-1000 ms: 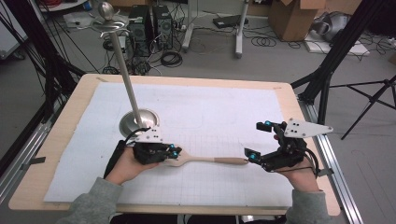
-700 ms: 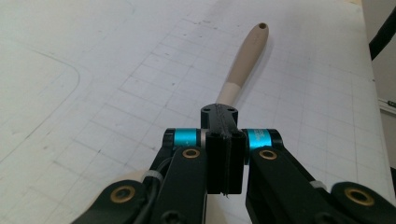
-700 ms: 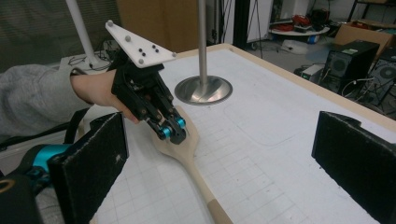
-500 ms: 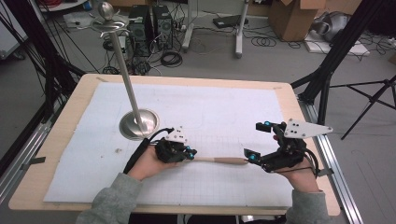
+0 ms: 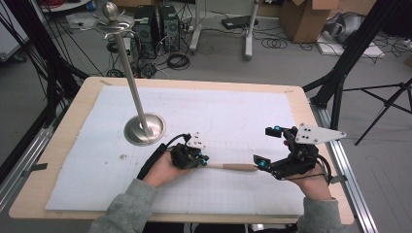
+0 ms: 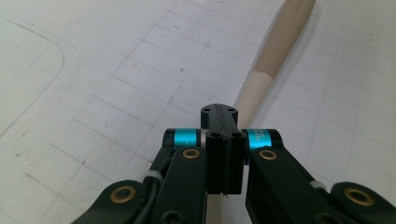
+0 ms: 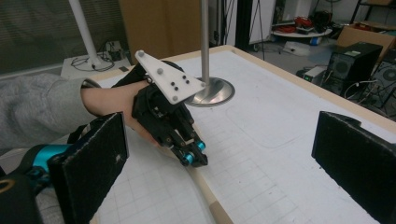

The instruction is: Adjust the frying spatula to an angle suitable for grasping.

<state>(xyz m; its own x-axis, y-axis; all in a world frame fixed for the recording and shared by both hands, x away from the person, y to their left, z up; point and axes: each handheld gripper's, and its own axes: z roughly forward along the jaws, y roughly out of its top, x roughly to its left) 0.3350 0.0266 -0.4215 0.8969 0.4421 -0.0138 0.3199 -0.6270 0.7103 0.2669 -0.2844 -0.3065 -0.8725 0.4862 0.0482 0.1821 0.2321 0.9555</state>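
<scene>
Where a second ago the left tool (image 5: 200, 160) lay farther left, close by the round base of the steel stand (image 5: 144, 129), it has since travelled rightward along the wooden utensil (image 5: 233, 167) and now sits with its jaws pressed together over the near end of the handle. From the left gripper view the two jaws (image 6: 224, 140) meet with no gap between them, the pale handle (image 6: 275, 51) running out from beneath them across the gridded mat (image 6: 93, 93); whether they truly pinch the wood or merely rest on top of it I cannot tell from that angle. The spoon-like head that was visible a second ago beside the left hand is now hidden under the tool.

The right tool (image 5: 269, 145) has not shifted: it is held wide open at the far end of the handle, one jaw near the wood's tip and the other well above it toward the back of the desk (image 5: 311, 116). In the right gripper view its two padded jaws stand far apart at either edge, with the left tool (image 7: 189, 156) and the utensil's handle (image 7: 208, 193) between them.

The utensil lies flat on the mat, in the front middle of the desk, between the two hands. My reading is that the left hand has just taken its hold on the utensil, so a lift or a handover to the waiting right tool looks to be the step coming up.
</scene>
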